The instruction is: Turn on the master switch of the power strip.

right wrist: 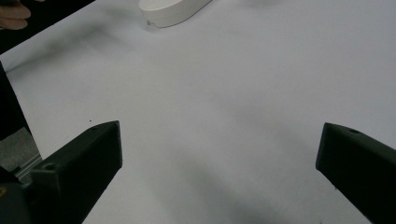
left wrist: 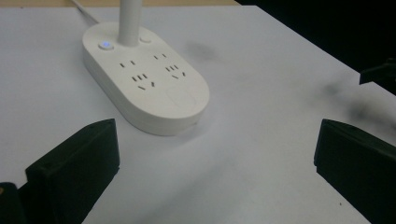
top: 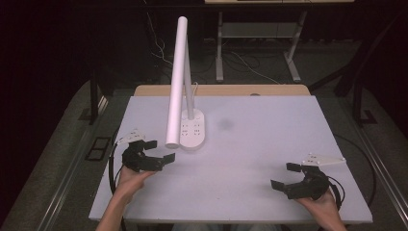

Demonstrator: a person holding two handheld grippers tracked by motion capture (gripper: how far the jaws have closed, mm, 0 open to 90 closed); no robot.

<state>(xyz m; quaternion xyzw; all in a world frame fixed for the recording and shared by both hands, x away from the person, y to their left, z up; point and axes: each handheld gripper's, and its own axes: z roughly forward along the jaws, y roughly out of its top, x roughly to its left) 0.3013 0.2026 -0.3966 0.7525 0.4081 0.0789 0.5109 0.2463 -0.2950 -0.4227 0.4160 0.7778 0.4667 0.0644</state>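
Smooth white oval lamp base point(left wrist: 145, 86) on matte pale bench point(top: 250, 159); left gripper point(top: 161, 151) and right gripper point(top: 284, 176) fingers apart, empty.

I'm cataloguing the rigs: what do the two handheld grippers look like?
Both the left gripper and right gripper are black, with two blocky, wedge-like jaws. Each carries a pale three-cornered plate on top and trails a black cable. The forearms are bare, no sleeves visible.

Dim room, soft shadows, slight blur
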